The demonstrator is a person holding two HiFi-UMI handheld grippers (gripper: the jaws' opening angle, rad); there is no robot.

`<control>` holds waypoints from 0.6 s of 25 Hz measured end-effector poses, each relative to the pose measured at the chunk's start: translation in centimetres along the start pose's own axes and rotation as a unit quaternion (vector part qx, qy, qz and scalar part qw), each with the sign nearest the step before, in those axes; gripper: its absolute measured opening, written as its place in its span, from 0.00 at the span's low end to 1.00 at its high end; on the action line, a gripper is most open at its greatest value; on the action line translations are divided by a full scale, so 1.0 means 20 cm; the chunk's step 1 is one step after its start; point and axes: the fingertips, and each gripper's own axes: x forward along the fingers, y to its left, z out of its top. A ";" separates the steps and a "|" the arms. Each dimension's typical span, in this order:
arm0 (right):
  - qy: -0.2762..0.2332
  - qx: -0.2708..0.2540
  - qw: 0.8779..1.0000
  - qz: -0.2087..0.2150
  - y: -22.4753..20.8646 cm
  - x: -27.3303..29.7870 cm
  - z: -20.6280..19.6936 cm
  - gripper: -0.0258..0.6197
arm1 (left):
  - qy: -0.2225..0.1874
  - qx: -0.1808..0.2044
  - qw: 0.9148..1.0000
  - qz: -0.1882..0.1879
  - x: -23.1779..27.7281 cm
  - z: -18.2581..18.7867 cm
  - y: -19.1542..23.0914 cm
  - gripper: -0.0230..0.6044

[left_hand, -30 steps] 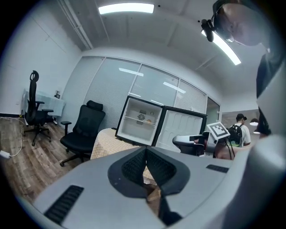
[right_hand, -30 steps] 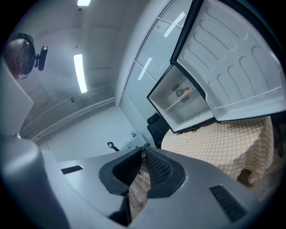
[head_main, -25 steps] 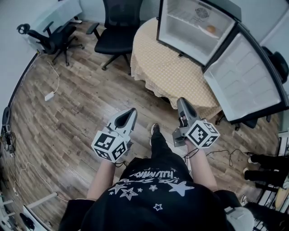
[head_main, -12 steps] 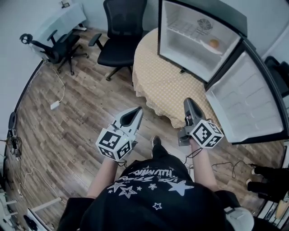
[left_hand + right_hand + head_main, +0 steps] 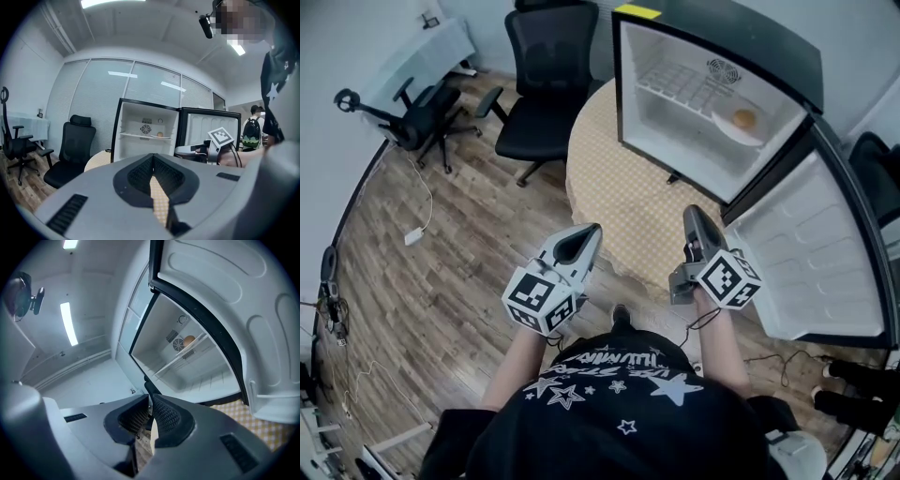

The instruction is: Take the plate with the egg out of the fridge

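A small fridge (image 5: 712, 56) stands open on a round table (image 5: 619, 187) with a yellow checked cloth. On its wire shelf lies a white plate (image 5: 733, 128) with a brown egg (image 5: 744, 119) on it. The egg (image 5: 160, 134) also shows in the left gripper view, and the egg (image 5: 189, 341) in the right gripper view. My left gripper (image 5: 589, 232) and right gripper (image 5: 692, 216) are held side by side before the table's near edge, well short of the fridge. Both are shut and hold nothing.
The fridge door (image 5: 811, 253) hangs open to the right, beside my right gripper. A black office chair (image 5: 539, 75) stands left of the table and another chair (image 5: 408, 103) farther left. Cables and a power brick (image 5: 412, 234) lie on the wood floor. A person with a backpack (image 5: 253, 131) stands at the right.
The fridge and table have come nearer and larger in the head view as the person stepped forward. Both grippers stay shut, held out in front.
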 end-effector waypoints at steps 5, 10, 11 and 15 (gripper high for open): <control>0.007 -0.006 1.000 0.005 -0.09 0.10 0.03 0.11 | -0.006 0.020 1.000 0.006 0.15 0.02 0.07 0.04; -0.004 0.000 1.000 0.004 -0.13 0.13 0.06 0.11 | 0.000 0.010 1.000 0.014 0.23 0.01 0.16 0.04; -0.007 -0.001 1.000 0.001 -0.13 0.13 0.08 0.11 | 0.002 0.011 1.000 0.010 0.25 0.02 0.16 0.04; -0.019 0.005 1.000 -0.018 -0.17 0.13 0.09 0.11 | 0.007 0.023 1.000 -0.017 0.36 0.05 0.16 0.04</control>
